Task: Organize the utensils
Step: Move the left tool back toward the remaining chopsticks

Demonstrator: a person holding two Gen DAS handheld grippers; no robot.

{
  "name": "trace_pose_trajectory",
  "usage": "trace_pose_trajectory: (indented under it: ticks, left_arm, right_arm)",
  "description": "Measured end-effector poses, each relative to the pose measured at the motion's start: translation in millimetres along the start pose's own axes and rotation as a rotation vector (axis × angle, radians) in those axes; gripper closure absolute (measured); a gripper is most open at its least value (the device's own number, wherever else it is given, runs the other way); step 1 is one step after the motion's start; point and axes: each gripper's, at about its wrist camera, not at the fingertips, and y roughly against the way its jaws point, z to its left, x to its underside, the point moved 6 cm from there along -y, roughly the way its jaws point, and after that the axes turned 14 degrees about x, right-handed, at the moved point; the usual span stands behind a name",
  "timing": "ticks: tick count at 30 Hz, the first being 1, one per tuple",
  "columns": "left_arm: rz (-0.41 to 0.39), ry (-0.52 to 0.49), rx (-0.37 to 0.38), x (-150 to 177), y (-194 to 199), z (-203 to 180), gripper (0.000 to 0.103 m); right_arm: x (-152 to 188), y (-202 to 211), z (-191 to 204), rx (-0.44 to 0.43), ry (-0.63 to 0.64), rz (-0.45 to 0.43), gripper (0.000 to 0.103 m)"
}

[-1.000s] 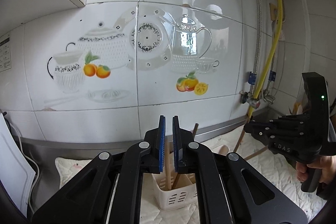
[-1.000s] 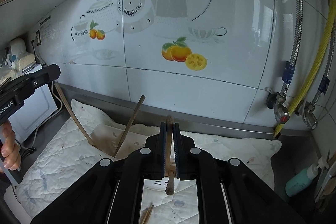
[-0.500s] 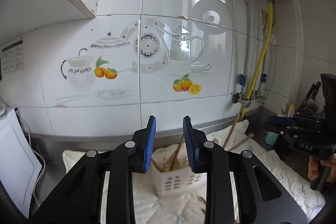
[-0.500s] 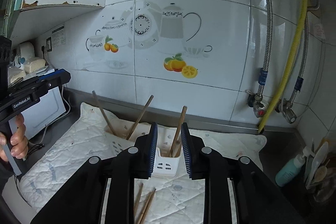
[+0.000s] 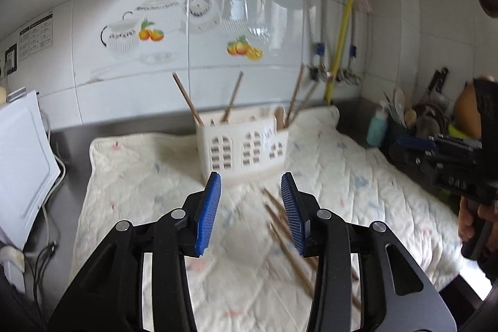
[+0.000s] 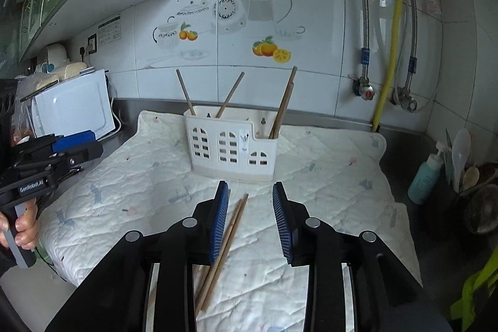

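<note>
The loose chopsticks [image 6: 228, 235] lie flat on the quilted mat [image 6: 326, 192] that covers the desk, in a small bundle toward the desk's front edge, just in front of the white utensil caddy [image 6: 232, 147]. The caddy stands near the back edge, by the tiled wall, with four or so sticks already leaning upright in its compartments.

The right gripper [image 6: 250, 217] hangs over the bundle; its jaws are opening and nothing is pinched, the sticks showing on the mat below the left pad rather than gripped. The left gripper [image 5: 252, 212] is likewise empty with jaws opening, the same sticks blurred under its right pad.

These sticks look like plain wood or bamboo: very light, stiff, thin and round, so they should roll or skate sideways if nudged. Breakage is little worry; losing one from the pinch is. The mat is soft and should give under the pads, which helps get beneath a stick, though it could also bunch up.

Taking hold near the thicker upper end, or slightly past the middle, seems best: a grip at the very tip would probably let the stick swing or pivot. Jaws set squarely across the length, closing on one stick or a tight pair, would likely hold steadiest. Since the sticks overlap, a careless pinch may drag a neighbour along
</note>
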Motion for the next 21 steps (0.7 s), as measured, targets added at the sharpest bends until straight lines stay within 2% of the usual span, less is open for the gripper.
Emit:
trace_pose_trajectory:
  ticks: [4, 9, 12, 17, 21]
  left_arm:
    - [0.056, 0.036, 0.018, 48, 4, -19, 0.062]
    - [0.118, 0.14, 0.066, 100, 4, -33, 0.062]
    - [0.149, 0.165, 0.098, 122, -2, -43, 0.062]
    - [0.199, 0.143, 0.136, 148, -14, -63, 0.065]
    - [0.23, 0.138, 0.133, 163, -23, -74, 0.073]
  right_arm:
    - [33, 8, 2, 0.026, -0.009, 0.02, 0.073]
    - [64, 16, 5, 0.037, -0.039, 0.036, 0.072]
    - [80, 17, 5, 0.042, -0.056, 0.053, 0.072]
    - [99, 16, 4, 0.039, -0.088, 0.087, 0.072]
    - [107, 14, 2, 0.03, -0.12, 0.106, 0.072]
